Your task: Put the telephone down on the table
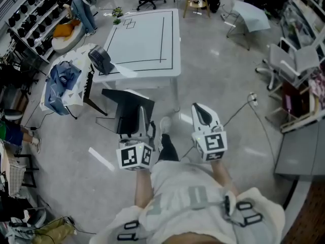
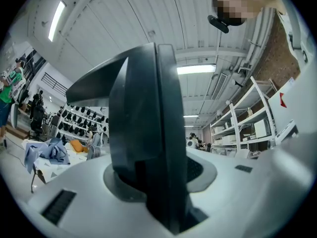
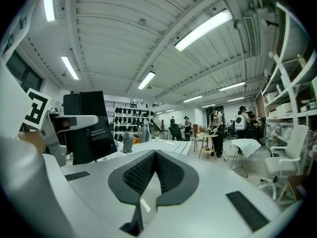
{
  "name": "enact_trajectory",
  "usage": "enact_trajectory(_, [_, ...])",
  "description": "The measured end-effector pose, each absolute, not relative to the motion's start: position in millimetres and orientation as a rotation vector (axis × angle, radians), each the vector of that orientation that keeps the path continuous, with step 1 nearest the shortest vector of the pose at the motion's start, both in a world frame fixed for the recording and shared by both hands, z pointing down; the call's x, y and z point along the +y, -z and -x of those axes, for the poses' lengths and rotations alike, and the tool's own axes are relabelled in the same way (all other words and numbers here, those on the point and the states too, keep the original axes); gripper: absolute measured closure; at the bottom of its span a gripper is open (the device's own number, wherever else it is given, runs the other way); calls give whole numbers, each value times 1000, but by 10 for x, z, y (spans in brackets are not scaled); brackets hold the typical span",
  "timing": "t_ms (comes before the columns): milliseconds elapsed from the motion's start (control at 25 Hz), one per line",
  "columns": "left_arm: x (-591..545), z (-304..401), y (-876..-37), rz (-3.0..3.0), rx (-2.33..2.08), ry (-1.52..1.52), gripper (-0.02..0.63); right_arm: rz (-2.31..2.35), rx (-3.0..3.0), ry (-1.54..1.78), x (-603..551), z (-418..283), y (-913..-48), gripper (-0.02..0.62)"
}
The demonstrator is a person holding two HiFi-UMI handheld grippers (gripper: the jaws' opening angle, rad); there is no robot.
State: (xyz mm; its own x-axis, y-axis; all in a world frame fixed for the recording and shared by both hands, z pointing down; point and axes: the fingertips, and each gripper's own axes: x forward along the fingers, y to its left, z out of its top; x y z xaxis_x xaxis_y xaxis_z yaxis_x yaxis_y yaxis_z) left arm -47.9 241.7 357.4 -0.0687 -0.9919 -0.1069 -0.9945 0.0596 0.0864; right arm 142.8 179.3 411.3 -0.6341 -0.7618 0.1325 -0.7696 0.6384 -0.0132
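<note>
The telephone [image 1: 127,111], a flat black boxy thing, is held up over the floor in front of the person. My left gripper [image 1: 143,120] is shut on it, and in the left gripper view its dark body [image 2: 148,133] stands upright between the jaws and fills the middle. In the right gripper view the telephone [image 3: 89,125] appears at left with small white print on it, clamped by a white jaw of the left gripper [image 3: 74,120]. My right gripper [image 1: 201,111] hangs beside it to the right, apart from it. Its pads meet at the tips, shut on nothing [image 3: 154,157].
A white table [image 1: 147,39] with black lines stands ahead, with a small fan [image 1: 100,60] at its near left corner. A chair draped with blue cloth [image 1: 61,83] is at left. White chairs [image 1: 289,60] and shelving stand at right, and a cable [image 1: 244,108] runs across the floor.
</note>
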Motion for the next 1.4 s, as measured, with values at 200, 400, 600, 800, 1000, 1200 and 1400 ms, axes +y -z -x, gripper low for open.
enact_trajectory(200, [2115,531,-3556,2160,2226,-236,443,-1330,-2737,-80,1522,-1379,-4051,588])
enact_trajectory(400, [1739,661,-3533,2183,2192,-247,443,-1355,-2720,-56,1177,-1257,-4059,588])
enact_trajectory(600, [1270,834,-3541,2215,2180,-266,443,-1359,-2692,-24,743,-1092,-4074,588])
enact_trajectory(800, [691,1102,-3558,2250,2153,-247,443,-1380,-2672,-8,216,-819,-4023,588])
enact_trajectory(1000, [50,1411,-3457,2294,2149,-272,443,-1410,-2643,-4,-365,-504,-3918,588])
enact_trajectory(1200, [-591,1754,-3378,2342,2110,-286,443,-1448,-2613,-7,-981,-132,-3826,588])
enact_trajectory(1400, [-1133,2102,-3383,2382,2089,-298,443,-1417,-2607,17,-1504,307,-3776,588])
